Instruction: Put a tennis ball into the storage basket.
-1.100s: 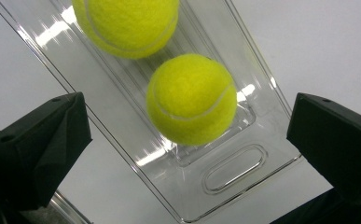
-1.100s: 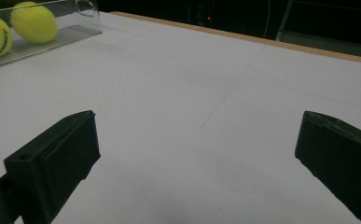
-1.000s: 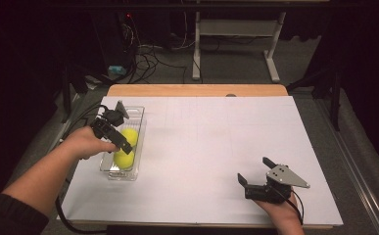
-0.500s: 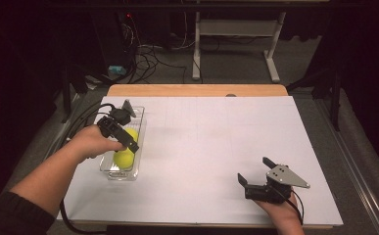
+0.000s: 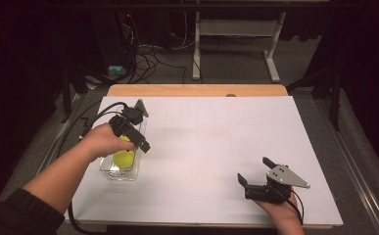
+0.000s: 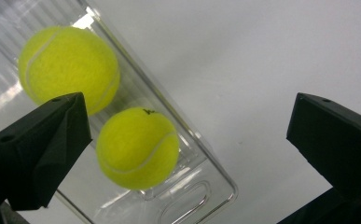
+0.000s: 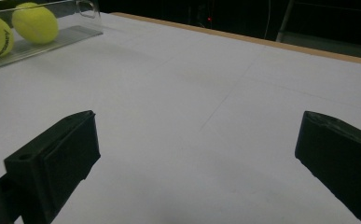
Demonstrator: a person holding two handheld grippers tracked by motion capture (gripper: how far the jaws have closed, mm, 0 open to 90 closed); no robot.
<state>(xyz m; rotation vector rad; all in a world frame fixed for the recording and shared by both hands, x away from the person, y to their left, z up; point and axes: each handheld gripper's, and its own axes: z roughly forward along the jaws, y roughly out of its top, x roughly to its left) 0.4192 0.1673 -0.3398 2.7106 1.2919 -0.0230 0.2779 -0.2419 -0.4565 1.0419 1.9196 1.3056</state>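
Tennis balls (image 6: 137,148) (two, in the tray (image 6: 206,196)) — below the spread left gripper (image 6: 187,154).

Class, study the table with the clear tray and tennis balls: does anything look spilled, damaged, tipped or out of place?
Nothing stands out. Both tennis balls lie inside the clear tray, which sits flat on the white table. The left tool hovers open above them; the right tool rests open, apart.

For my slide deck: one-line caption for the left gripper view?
Open left gripper hovering over two yellow tennis balls lying in a clear plastic bin on the white table.
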